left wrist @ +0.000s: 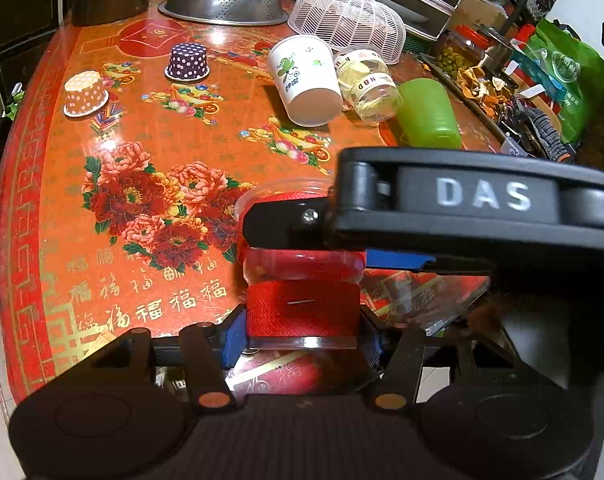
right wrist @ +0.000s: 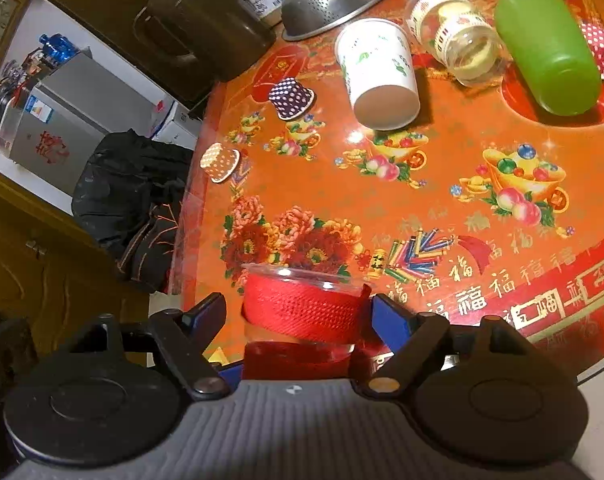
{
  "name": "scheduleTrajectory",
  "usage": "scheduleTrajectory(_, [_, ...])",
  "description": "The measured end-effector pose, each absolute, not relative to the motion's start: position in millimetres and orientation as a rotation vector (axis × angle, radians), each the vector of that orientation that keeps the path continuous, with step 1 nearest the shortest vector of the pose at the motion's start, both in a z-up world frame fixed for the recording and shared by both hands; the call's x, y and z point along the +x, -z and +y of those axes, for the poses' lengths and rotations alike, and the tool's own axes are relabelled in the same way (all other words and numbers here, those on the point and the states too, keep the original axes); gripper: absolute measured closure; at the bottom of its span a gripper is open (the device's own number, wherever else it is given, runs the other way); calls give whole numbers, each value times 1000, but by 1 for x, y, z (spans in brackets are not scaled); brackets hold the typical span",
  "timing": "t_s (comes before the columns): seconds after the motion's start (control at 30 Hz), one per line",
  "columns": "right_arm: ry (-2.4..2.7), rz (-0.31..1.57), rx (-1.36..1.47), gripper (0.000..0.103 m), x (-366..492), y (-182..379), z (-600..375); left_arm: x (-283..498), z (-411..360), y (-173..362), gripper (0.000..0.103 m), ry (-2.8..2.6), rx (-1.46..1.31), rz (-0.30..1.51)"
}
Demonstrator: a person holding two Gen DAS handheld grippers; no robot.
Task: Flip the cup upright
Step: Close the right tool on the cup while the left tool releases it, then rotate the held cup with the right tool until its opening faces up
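Observation:
A clear plastic cup wrapped in red ribbon [left wrist: 302, 308] stands with its open rim up near the table's front edge. My left gripper [left wrist: 302, 322] is shut on its lower part, blue pads on both sides. My right gripper [right wrist: 299, 312] has its blue fingertips [right wrist: 390, 314] on either side of the same cup [right wrist: 302, 308], close to its sides. In the left wrist view the right gripper's black body [left wrist: 474, 208] reaches in from the right over the cup.
Farther back lie a white paper cup [left wrist: 306, 80], a clear jar [left wrist: 368, 84] and a green cup [left wrist: 428, 114] on their sides. Purple [left wrist: 187, 62] and orange [left wrist: 85, 94] dotted cups stand upside down. A steel colander [left wrist: 223, 0] and white mesh cover [left wrist: 348, 22] sit behind.

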State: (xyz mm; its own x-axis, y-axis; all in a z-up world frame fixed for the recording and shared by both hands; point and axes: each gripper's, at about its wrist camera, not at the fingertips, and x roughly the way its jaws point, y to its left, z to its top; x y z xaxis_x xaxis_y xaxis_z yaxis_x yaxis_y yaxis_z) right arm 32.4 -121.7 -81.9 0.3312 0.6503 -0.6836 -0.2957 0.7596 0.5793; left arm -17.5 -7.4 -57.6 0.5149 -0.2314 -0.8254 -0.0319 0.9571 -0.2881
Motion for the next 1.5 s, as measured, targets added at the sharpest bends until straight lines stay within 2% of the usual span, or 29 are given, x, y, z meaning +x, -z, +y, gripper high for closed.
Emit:
scheduleTrajectory(0.6, [-648, 1083, 426, 36, 40, 90, -124, -20, -4, 58, 41, 140, -301, 1015])
scheduleTrajectory(0.73, [-642, 1073, 428, 36, 40, 90, -125, -22, -3, 58, 31, 149, -287, 1003])
scheduleTrajectory(0.87, [-646, 1072, 425, 36, 39, 90, -124, -30, 2, 57, 30, 154, -282, 988])
scheduleTrajectory(1.0, [-651, 1074, 427, 36, 40, 90, -124, -45, 9, 52, 22, 151, -258, 954])
scheduleTrajectory(1.27, [-657, 1068, 426, 36, 39, 91, -123, -88, 31, 35, 20, 54, -162, 812])
scheduleTrajectory(1.33, [-656, 1061, 420, 36, 38, 90, -122, -94, 40, 33, 11, 36, -170, 791])
scheduleTrajectory(1.5, [-652, 1040, 411, 36, 35, 89, -122, -100, 59, 24, 9, 2, -215, 720])
